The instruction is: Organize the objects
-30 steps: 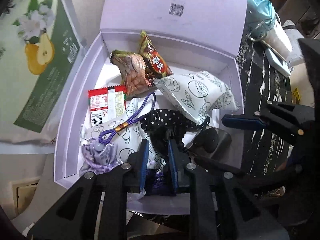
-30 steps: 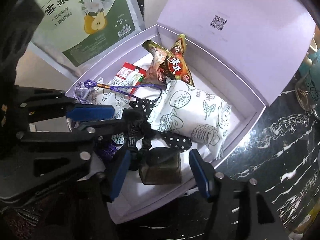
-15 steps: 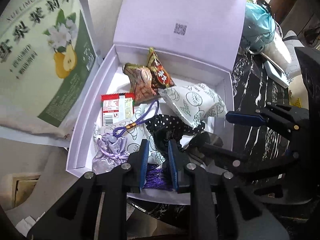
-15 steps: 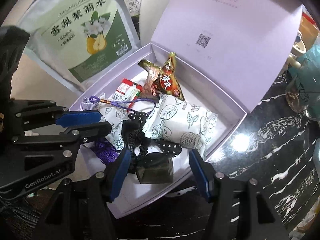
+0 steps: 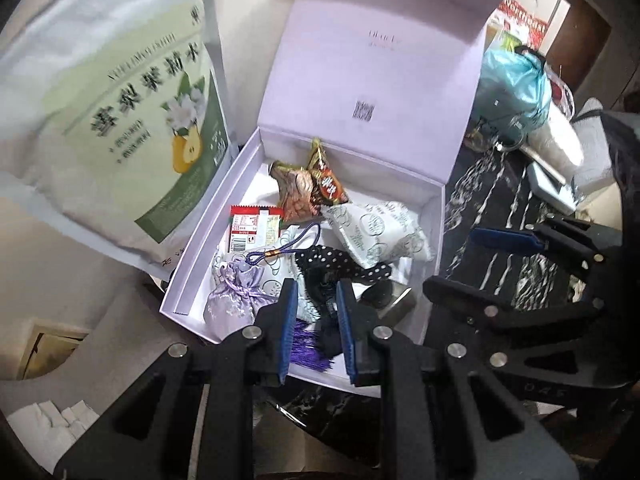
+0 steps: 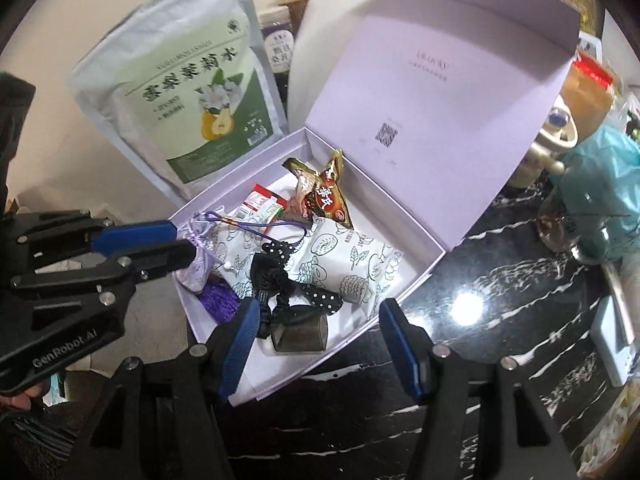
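Purple tassel (image 5: 310, 346) partly hidden behind jaws; lid print (image 6: 430, 65) too small to read.

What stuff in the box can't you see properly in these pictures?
- Dark block: left view, mostly hidden behind the polka-dot bow.
- Purple tassel: left view, partly covered by the left gripper.
- Pear bag lettering: left view, blurred.
- Lid small print: both views, too tiny.

Left wrist view looks down from the box's (image 5: 434, 216) near-left end; right wrist view from near-right; both share its inside.
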The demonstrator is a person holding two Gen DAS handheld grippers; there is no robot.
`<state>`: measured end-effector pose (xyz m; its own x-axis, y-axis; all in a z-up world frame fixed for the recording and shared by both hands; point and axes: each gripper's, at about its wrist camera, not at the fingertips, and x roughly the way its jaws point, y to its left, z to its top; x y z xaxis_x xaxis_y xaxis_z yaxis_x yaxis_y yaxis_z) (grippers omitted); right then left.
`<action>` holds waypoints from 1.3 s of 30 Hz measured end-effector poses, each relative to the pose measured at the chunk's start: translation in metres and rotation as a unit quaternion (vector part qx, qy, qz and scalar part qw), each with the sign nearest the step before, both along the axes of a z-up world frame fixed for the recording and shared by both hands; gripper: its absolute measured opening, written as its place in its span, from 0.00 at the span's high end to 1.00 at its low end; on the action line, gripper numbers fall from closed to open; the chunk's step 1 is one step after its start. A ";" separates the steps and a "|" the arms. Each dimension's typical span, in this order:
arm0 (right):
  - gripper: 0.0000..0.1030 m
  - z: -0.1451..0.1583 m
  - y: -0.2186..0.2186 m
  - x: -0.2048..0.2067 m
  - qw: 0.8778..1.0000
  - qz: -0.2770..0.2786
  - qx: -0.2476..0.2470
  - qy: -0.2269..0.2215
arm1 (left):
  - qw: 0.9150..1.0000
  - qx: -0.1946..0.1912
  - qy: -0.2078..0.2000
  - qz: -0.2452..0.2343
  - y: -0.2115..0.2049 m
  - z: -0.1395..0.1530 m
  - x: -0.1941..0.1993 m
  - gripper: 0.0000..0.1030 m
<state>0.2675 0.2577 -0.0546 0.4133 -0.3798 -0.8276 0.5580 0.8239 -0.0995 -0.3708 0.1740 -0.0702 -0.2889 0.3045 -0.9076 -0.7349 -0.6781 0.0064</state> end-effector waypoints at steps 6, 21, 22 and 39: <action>0.35 0.016 0.018 -0.014 0.999 0.027 -0.023 -0.013 | 0.999 0.020 0.033 0.016 -0.006 0.027 0.023 0.58; 0.30 0.068 0.055 -0.068 0.992 0.086 -0.080 -0.055 | 0.987 0.059 0.120 0.087 -0.041 0.093 0.107 0.20; 0.29 0.070 0.057 -0.072 0.991 0.088 -0.082 -0.056 | 0.987 0.061 0.120 0.090 -0.044 0.095 0.112 0.20; 0.29 0.066 0.078 -0.159 0.986 0.115 -0.106 -0.056 | 0.982 0.059 0.110 0.141 -0.065 0.076 0.216 0.17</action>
